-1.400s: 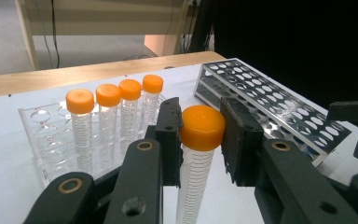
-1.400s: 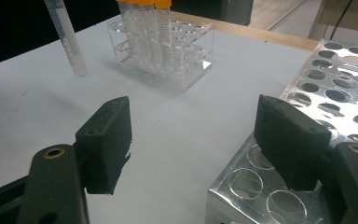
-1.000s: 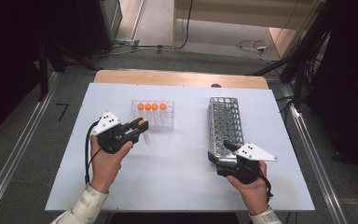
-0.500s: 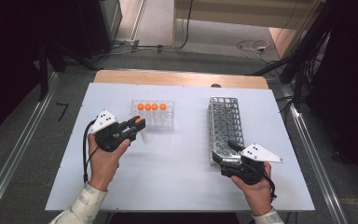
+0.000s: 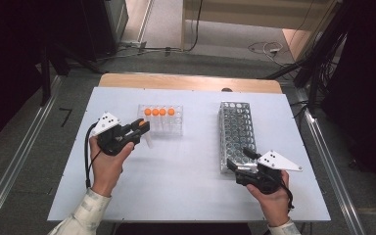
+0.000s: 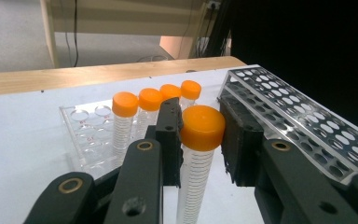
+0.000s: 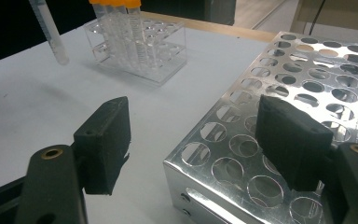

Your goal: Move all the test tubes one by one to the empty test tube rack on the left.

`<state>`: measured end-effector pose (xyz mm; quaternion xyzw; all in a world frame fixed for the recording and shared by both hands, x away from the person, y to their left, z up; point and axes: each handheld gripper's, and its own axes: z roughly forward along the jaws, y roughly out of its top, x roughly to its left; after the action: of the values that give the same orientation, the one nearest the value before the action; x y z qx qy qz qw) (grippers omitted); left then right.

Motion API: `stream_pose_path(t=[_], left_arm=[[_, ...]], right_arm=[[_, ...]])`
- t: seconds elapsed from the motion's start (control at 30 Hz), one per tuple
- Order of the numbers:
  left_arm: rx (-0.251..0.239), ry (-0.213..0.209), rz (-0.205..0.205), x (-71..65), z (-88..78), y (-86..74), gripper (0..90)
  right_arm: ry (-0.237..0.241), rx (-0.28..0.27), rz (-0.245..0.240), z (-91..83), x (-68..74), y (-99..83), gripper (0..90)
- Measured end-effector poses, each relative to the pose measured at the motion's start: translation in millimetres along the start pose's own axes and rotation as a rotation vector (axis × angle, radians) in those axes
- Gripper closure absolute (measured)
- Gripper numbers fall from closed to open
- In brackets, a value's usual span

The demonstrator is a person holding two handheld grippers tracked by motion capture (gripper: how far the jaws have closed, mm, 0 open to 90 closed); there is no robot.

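Observation:
My left gripper [image 5: 140, 128] is shut on an orange-capped tube [image 5: 147, 138], held upright just left of the clear rack [image 5: 175, 128]. In the left gripper view both pads press the tube [image 6: 193, 182] just under its cap. Several more orange-capped tubes [image 5: 159, 112] stand in the clear rack's back row. My right gripper [image 5: 238, 162] is open at the near left corner of the metal rack [image 5: 237, 122]. In the right gripper view its jaws [image 7: 196, 140] stand to either side of that corner of the metal rack [image 7: 279, 93], with nothing held.
The white table [image 5: 186, 181] has bare room between the two racks and along its near edge. A wooden strip [image 5: 186, 82] runs along the far edge. Metal rails and cables lie on the floor around the table.
My right gripper has drifted slightly to the right beside the metal rack. The left gripper keeps its hold on the tube in about the same place.

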<state>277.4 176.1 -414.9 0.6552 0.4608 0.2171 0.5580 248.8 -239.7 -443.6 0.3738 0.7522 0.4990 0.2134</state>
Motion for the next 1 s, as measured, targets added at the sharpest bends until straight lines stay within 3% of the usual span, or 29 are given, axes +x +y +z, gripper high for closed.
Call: stream_pose_path(t=[1.0], left_arm=[[-0.008, 0.041, -0.016, 13.0, 1.1, 8.2, 70.3]], right_arm=[[-0.005, -0.001, 0.008, -1.9, -2.4, 0.2, 25.4]])
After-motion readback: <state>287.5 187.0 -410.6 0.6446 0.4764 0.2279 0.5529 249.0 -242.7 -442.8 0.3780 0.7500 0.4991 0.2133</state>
